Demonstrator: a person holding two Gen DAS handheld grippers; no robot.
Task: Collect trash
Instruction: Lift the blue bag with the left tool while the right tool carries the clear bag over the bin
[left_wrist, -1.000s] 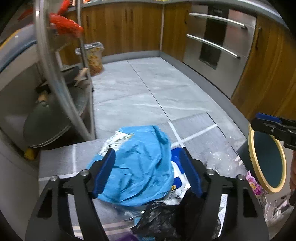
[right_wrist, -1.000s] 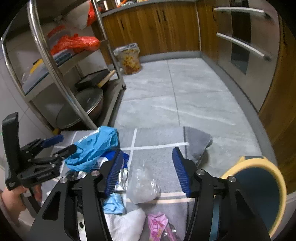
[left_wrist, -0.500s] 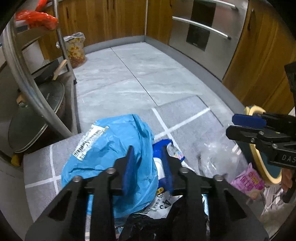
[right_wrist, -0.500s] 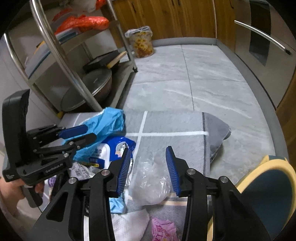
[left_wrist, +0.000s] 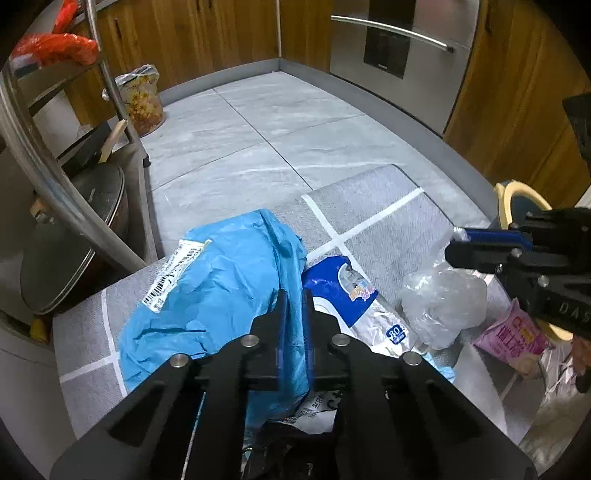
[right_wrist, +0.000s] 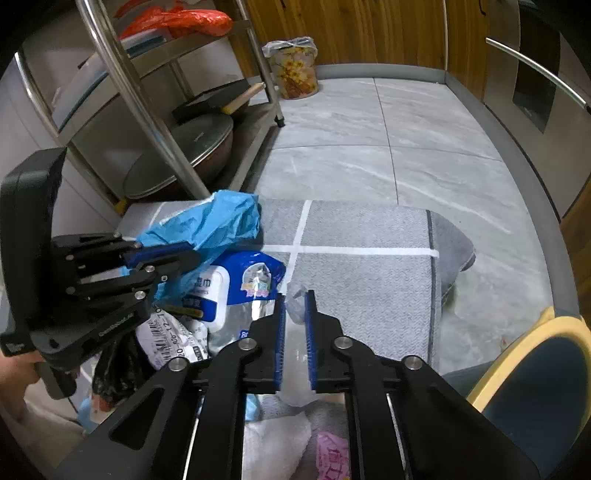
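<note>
A crumpled blue plastic bag (left_wrist: 221, 295) with a barcode label lies on the grey mat (left_wrist: 373, 225). My left gripper (left_wrist: 293, 295) is shut on a fold at its right edge; in the right wrist view this gripper (right_wrist: 192, 258) sits against the same blue bag (right_wrist: 218, 221). To the right, a clear plastic bag (left_wrist: 443, 302) bunches under my right gripper (left_wrist: 458, 240). In its own view the right gripper (right_wrist: 294, 295) has its jaws closing, with the clear bag (right_wrist: 294, 317) pinched between the blue pads.
A blue-and-white wipes pack (left_wrist: 343, 288), a pink packet (left_wrist: 513, 332), a black bag (right_wrist: 118, 365) and labelled white wrappers lie around the two bags. A yellow-rimmed bin (right_wrist: 535, 369) stands at right. A steel rack (right_wrist: 147, 92) with pans stands left; a flowered waste bin (right_wrist: 295, 70) is far back.
Both grippers came down onto the pile and shut, the left on the blue bag's edge, the right on the clear bag. Both were open a second ago.
</note>
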